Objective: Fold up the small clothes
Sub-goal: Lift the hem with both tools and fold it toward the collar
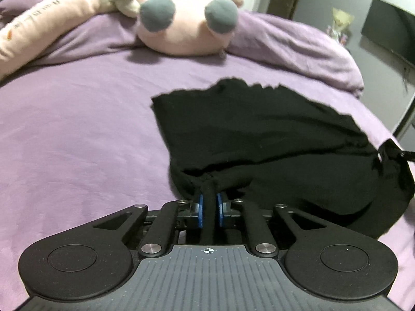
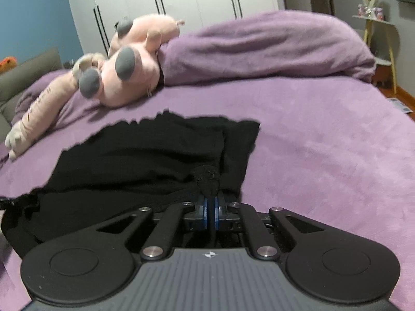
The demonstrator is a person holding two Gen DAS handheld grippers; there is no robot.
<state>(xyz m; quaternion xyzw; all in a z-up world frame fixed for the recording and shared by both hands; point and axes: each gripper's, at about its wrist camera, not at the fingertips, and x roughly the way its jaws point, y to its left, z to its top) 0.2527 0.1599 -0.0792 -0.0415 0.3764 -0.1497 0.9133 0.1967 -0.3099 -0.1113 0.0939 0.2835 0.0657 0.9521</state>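
Black garment lies on the purple bedspread, far edge spread flat, near edge bunched and lifted off the bed. Garment type cannot be told; fabric is uniformly dark and folds read poorly.

Left gripper: blue pads closed on a rolled strip of the garment's near hem. Right gripper: pads nearly together, clamped on a knot-like wad of the same garment at its near right corner. Both grips sit on the near edge, one toward each side; cloth sags between them.

Judged step: near edge raised, likely to be carried over toward the far edge for a fold.

Risks:
- Left grip holds a thin rolled strip only. Any sideways pull could slide it out from between the pads; the left side would drop and the fold go askew.
- Right grip holds a bunched wad, possibly several layers. Crease would then form crooked, with a lump trapped inside.
- Slack middle may drag and wrinkle if the grippers are not kept apart enough to tension the hem.
- Far edge is unpinned on soft plush bedding; pushing forward may shove the whole garment instead of folding it.
- Pink plush toy lies well beyond the far edge; overshoot is unlikely to reach it.
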